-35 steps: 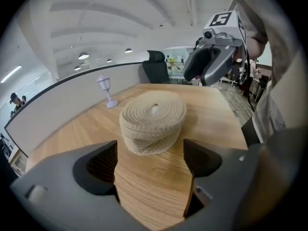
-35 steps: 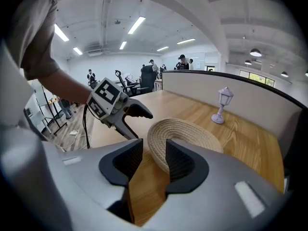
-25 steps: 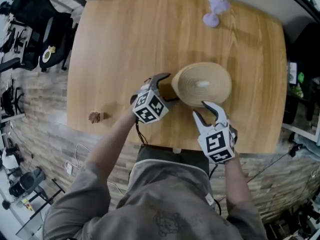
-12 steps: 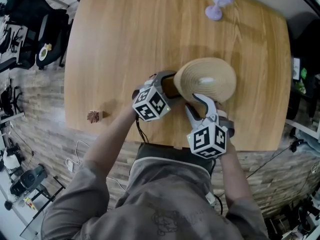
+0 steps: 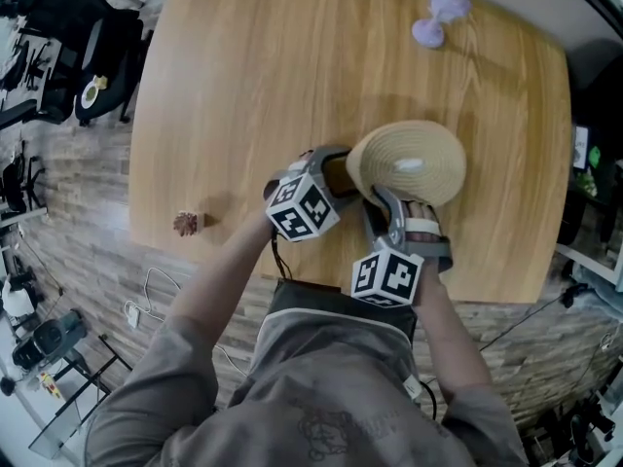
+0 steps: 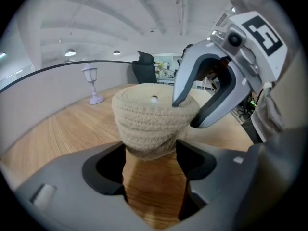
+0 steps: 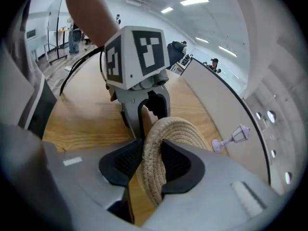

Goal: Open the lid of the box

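Note:
A round box with a woven straw lid [image 5: 407, 163] stands near the wooden table's [image 5: 243, 66] front edge. My left gripper [image 5: 335, 175] is at its left side, and its jaws are closing round the brown box body [image 5: 331, 171] under the lid. In the left gripper view that body [image 6: 154, 177] fills the gap between the pads, with the lid [image 6: 154, 114] above. My right gripper [image 5: 387, 200] comes from the front and is shut on the lid's near rim. In the right gripper view the woven rim [image 7: 156, 162] is pinched between the pads.
A small lavender lamp ornament [image 5: 435, 13] stands at the table's far right. A little brown object [image 5: 184, 224] lies near the front left edge. The table's front edge runs just under both grippers. Black chairs [image 5: 97, 76] stand off the table's left side.
My right gripper has moved forward from the table's front edge onto the lid's near rim and closed on it. The left jaws have narrowed round the box body.

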